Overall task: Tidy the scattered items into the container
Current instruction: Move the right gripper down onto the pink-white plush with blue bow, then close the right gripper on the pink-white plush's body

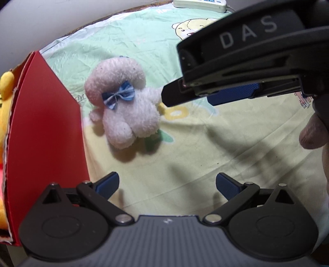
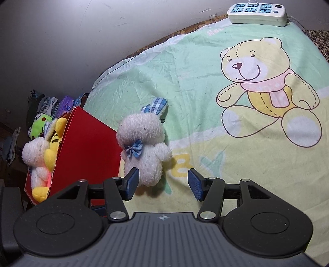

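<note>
A white plush rabbit (image 1: 125, 102) with a blue checked bow lies on the bed sheet, close to the red cardboard box (image 1: 47, 131). In the right wrist view the same rabbit (image 2: 144, 152) lies just beyond the jaws, its lower end near the left blue pad, and the red box (image 2: 86, 152) stands to its left. My right gripper (image 2: 163, 182) is open with nothing between its pads. It also shows from the side as the right gripper (image 1: 186, 96) reaching towards the rabbit's arm. My left gripper (image 1: 167, 185) is open and empty above bare sheet. Yellow and white plush toys (image 2: 44, 156) lie inside the box.
A white power strip (image 2: 257, 13) lies at the far edge of the bed. The sheet carries a large printed bear (image 2: 265, 90). A green frog toy (image 2: 40, 123) and clothes sit beyond the box, off the bed. A hand (image 1: 314, 135) shows at the right.
</note>
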Demonstrator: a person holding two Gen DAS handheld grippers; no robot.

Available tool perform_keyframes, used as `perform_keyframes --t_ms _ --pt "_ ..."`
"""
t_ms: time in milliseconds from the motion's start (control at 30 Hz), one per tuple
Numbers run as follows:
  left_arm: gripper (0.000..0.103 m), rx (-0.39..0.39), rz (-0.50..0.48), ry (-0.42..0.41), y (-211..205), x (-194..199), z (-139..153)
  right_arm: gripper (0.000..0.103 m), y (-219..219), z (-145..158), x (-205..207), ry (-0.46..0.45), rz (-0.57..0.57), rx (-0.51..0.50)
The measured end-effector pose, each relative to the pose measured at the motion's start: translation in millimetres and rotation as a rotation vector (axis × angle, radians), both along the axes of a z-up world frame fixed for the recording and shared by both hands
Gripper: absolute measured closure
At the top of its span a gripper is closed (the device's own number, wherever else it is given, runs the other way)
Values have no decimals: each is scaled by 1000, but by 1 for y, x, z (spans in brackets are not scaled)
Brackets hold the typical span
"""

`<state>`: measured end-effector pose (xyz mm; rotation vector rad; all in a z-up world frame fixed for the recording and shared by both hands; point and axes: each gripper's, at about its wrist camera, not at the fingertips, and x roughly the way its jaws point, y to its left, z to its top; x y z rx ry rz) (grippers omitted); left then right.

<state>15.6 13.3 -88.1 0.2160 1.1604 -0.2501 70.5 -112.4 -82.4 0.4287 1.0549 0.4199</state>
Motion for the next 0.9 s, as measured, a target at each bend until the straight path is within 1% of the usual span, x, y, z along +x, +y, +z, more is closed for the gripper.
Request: perform_keyframes --t_ms 167,467,700,867,900 --pt "3 -10 -1 -45 6 4 -6 47 4 -10 11 26 16 13" --pt "3 -45 5 -45 10 20 -21 47 19 -27 30 58 72 2" --pt "4 -75 14 -74 14 34 -27 47 28 -38 42 77 115 22" --pt "4 -81 4 -90 14 38 -28 52 32 -43 44 84 115 56" --pt "4 -82 0 -91 13 38 -28 55 32 -44 44 85 115 64"
